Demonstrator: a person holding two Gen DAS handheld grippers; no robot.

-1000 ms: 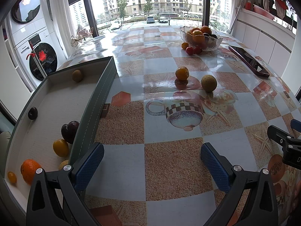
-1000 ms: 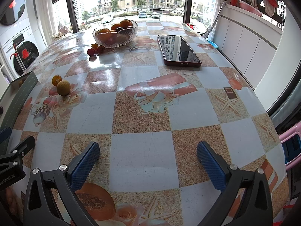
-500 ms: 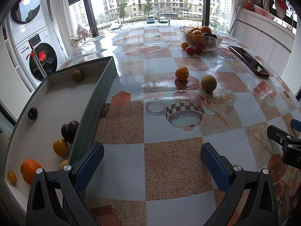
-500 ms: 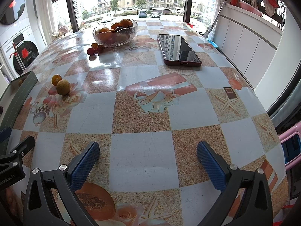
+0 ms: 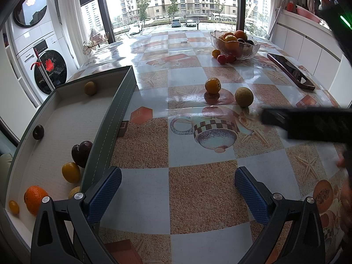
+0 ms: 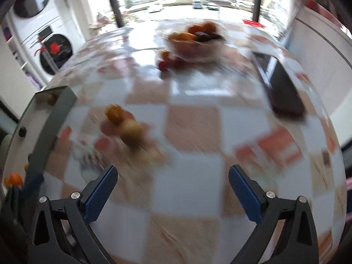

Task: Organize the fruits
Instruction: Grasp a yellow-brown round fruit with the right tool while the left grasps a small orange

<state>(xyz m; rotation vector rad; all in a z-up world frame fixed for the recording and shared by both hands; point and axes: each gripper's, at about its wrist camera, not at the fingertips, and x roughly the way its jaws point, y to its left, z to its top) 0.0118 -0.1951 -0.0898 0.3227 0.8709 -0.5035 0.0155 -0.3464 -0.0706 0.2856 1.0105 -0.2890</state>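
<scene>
**Fruit sorting: both tongs empty, two pieces waiting in mid-counter**

Holding the left tongs (image 5: 176,182) released and low over the counter (image 5: 198,198), with the left pad just beside the near end of the tray (image 5: 110,118) wall. Probably parking there to keep the drop-off place close at hand. Gripping nothing between the blue pads.

Pointing the right tongs (image 6: 172,182), likewise spread wide and empty, across the counter. Facing the two loose pieces a little to the left: an orange fruit (image 5: 212,85) and a tan round fruit (image 5: 244,96). Lying just beside each other, well apart from both tray and bowl. Judging this as the lead-in to the next pick, the wide spread suiting round fruit.

Showing sharply, in the left wrist view alone, what is already lying in the tray:
- dark plums (image 5: 81,153) and a yellow fruit (image 5: 70,172) against the right wall
- an orange (image 5: 35,199) at the near end

Showing there too the glass bowl (image 5: 253,48) heaped at the far right, small red fruits (image 5: 222,59) just beside its base, and a phone (image 5: 290,70) lying to its right. Also catching a dark blurred bar crossing in from the right, likely the other tool's body.

Giving, in the right wrist view, only rough positions, everything beyond the pads being blurred. Yet revealing what the left view cannot: the gap of the right tongs, plainly clear of any fruit.
</scene>
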